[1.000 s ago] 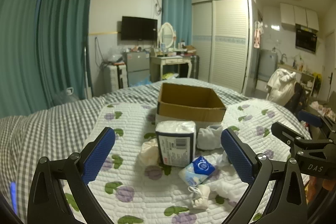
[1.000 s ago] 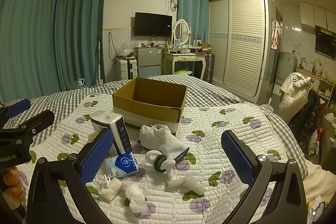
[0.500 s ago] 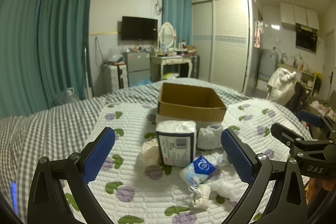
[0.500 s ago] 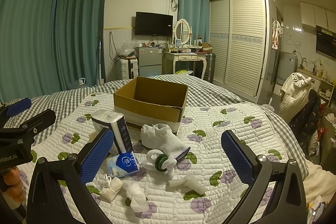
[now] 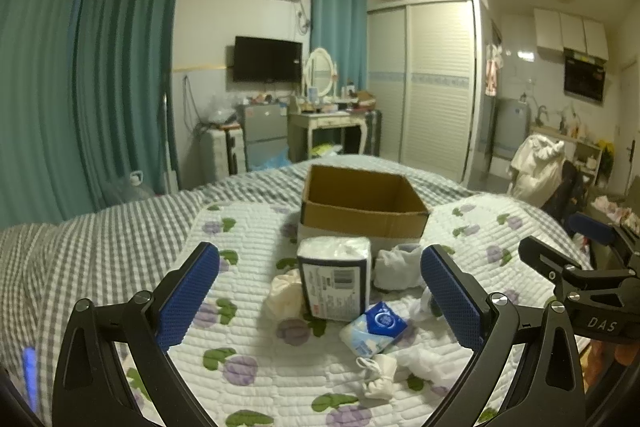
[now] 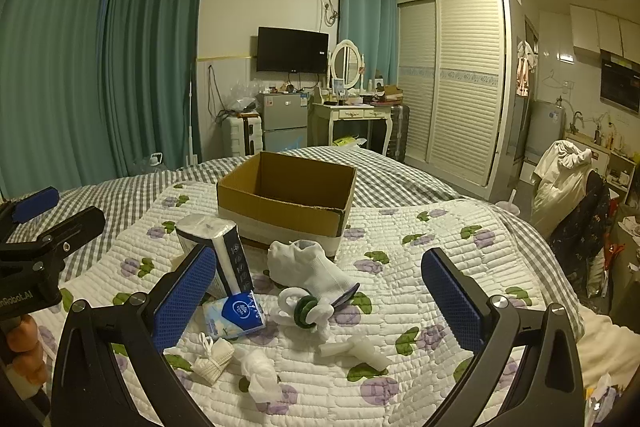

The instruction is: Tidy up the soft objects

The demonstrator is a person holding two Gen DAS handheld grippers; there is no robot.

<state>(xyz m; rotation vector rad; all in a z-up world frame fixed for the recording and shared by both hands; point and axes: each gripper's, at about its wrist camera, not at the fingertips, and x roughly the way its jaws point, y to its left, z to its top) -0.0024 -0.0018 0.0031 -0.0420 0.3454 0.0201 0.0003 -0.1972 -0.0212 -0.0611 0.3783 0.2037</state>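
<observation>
An open cardboard box (image 5: pixel 362 201) (image 6: pixel 286 193) stands on the quilted bed. In front of it lie soft things: a tissue pack standing upright (image 5: pixel 334 277) (image 6: pixel 218 253), a small blue tissue packet (image 5: pixel 374 327) (image 6: pixel 236 313), white socks (image 5: pixel 396 265) (image 6: pixel 308 269), a cream cloth (image 5: pixel 284 293), a small white pouch (image 5: pixel 378 381) (image 6: pixel 212 357) and a green-and-white ring toy (image 6: pixel 306 311). My left gripper (image 5: pixel 320 297) is open and empty, hovering before the tissue pack. My right gripper (image 6: pixel 318 301) is open and empty, hovering over the socks.
The white quilt with purple flowers (image 6: pixel 440 239) covers a grey checked bedspread (image 5: pixel 80 251). The right gripper shows at the right edge of the left wrist view (image 5: pixel 580 267); the left gripper shows at the left edge of the right wrist view (image 6: pixel 44 239). A chair with clothes (image 6: pixel 568 183) stands right of the bed.
The right wrist view has shifted slightly, the box and objects drifting a little right. Both grippers stay open and nothing on the bed has moved.
</observation>
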